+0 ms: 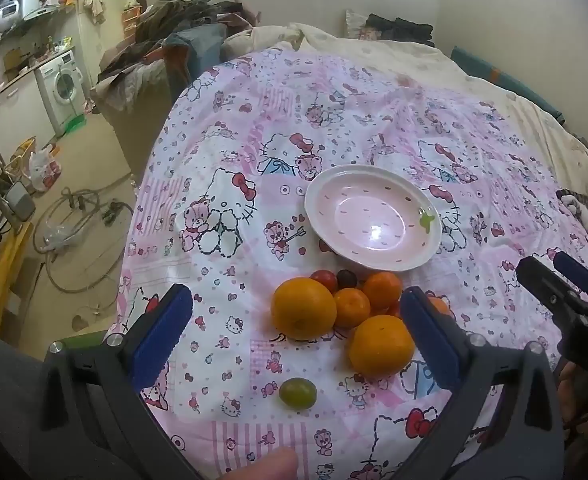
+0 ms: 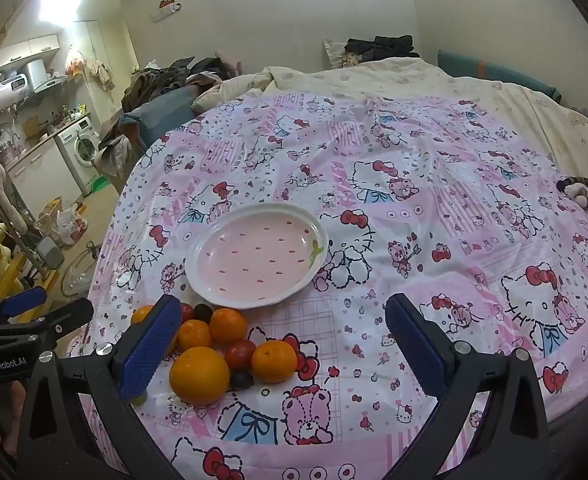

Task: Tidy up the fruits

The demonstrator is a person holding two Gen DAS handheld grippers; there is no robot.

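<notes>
A pink strawberry-patterned plate [image 1: 373, 222] lies empty on the Hello Kitty cloth; it also shows in the right wrist view [image 2: 258, 256]. In front of it lies a heap of fruit: two big oranges [image 1: 303, 308], smaller tangerines [image 1: 351, 307], red cherry tomatoes [image 1: 324, 278] and dark grapes [image 1: 346, 278]. A green grape [image 1: 297, 392] lies apart, nearer me. My left gripper [image 1: 295, 320] is open and empty, its fingers either side of the heap. My right gripper [image 2: 282, 332] is open and empty, right of the heap [image 2: 200, 374].
The cloth [image 2: 413, 200] covers a bed with a cream duvet [image 2: 413, 80] behind. A cat's paw [image 2: 581, 194] rests at the right edge. The bed drops off on the left to a floor with cables and bags [image 1: 46, 168].
</notes>
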